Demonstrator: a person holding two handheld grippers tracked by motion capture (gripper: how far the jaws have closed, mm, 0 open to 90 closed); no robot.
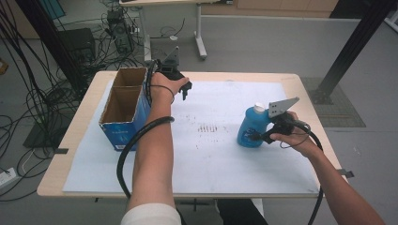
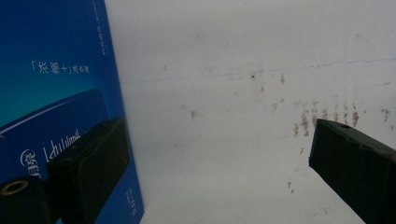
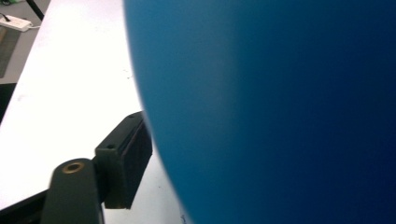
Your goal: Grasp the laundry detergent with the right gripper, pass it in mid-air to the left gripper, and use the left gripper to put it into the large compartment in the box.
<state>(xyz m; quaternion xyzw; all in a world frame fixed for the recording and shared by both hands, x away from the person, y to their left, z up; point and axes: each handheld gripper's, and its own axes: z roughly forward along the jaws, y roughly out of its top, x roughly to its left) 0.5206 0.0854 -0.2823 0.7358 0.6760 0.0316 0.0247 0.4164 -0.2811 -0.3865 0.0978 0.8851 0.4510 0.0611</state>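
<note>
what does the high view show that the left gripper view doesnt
High view alone: the blue bottle with its white cap, upright on the table, the right gripper at its side, both forearms, and the open top of the cardboard box. Left gripper view alone: white print on the box's blue side and small brown specks on the sheet. Both: the box, the white sheet and the left gripper, jaws apart.

One blue bottle [image 1: 251, 127], one cardboard box [image 1: 123, 108], two grippers.
</note>
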